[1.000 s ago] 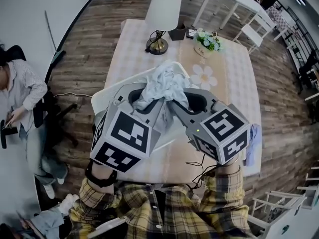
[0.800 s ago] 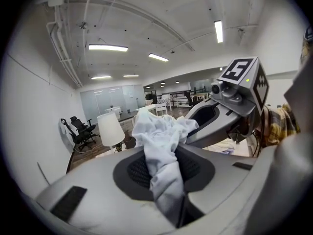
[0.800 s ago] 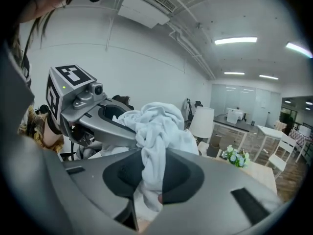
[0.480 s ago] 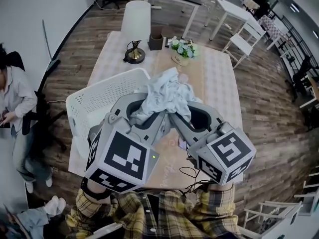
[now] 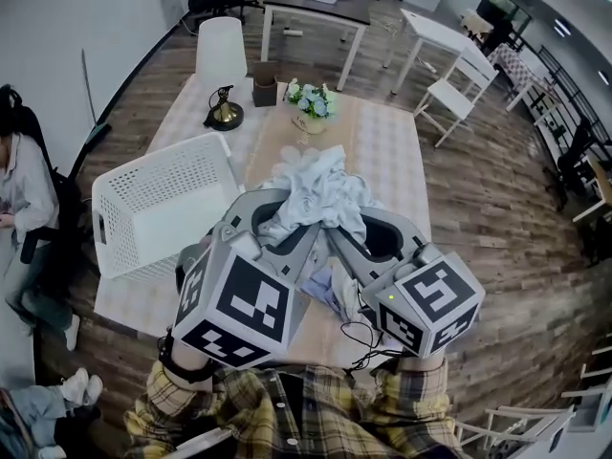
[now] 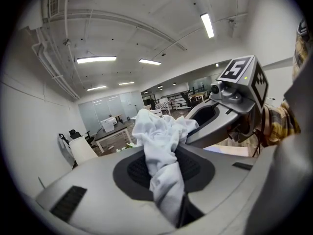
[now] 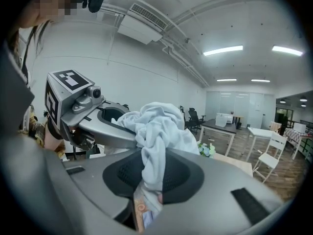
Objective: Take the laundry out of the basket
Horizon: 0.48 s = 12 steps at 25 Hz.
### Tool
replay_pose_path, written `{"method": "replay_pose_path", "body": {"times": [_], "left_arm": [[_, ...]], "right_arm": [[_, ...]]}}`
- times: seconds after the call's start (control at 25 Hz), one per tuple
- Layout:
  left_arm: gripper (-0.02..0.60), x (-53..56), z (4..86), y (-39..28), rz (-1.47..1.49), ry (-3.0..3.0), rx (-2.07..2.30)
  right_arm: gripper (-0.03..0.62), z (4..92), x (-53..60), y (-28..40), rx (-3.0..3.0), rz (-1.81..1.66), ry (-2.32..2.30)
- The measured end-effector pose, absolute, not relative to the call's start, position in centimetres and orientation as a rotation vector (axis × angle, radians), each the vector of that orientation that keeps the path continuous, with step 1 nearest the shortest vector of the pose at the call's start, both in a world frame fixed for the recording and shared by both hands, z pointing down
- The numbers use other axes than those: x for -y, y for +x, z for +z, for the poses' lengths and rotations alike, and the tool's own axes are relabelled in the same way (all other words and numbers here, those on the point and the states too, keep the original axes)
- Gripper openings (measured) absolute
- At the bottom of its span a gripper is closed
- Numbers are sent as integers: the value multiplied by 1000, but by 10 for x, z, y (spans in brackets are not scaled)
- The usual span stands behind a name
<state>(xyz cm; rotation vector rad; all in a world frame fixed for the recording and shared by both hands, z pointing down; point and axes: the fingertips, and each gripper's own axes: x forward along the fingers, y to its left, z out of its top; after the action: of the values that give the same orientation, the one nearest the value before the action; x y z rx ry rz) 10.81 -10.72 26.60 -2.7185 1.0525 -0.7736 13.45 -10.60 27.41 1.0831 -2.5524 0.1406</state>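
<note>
A bundle of pale blue-white laundry [image 5: 316, 191] hangs above the checked table [image 5: 387, 156], to the right of the white perforated basket [image 5: 158, 208]. My left gripper [image 5: 282, 226] and right gripper [image 5: 359, 223] stand side by side, each shut on a fold of it. In the left gripper view the cloth [image 6: 161, 151] runs up from between the dark pads, with the right gripper [image 6: 217, 114] beside it. The right gripper view shows the same cloth [image 7: 156, 131] pinched between its pads, and the left gripper [image 7: 95, 114] to its left.
A lamp [image 5: 220, 65], a dark box [image 5: 264, 84] and a flower pot [image 5: 309, 103] stand at the table's far end. Another cloth [image 5: 323, 287] and a cable [image 5: 361, 338] lie near the front edge. A white chair [image 5: 459, 79] is at the right; a seated person [image 5: 19, 199] is at the left.
Both grippers have carried the laundry from over the basket to the right. The basket now lies to their left and the bundle hangs over the table's middle.
</note>
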Motion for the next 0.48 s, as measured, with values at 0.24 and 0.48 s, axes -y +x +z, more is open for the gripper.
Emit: {"method": "replay_pose_path", "body": {"times": [0.24, 0.48], "left_arm": [[110, 89, 286, 158, -800, -2781, -1060], [112, 71, 328, 192, -885, -2862, -1000]], "right_arm": [[110, 295, 87, 185, 2530, 193, 1048], [112, 337, 67, 219, 2494, 299, 1024]]}}
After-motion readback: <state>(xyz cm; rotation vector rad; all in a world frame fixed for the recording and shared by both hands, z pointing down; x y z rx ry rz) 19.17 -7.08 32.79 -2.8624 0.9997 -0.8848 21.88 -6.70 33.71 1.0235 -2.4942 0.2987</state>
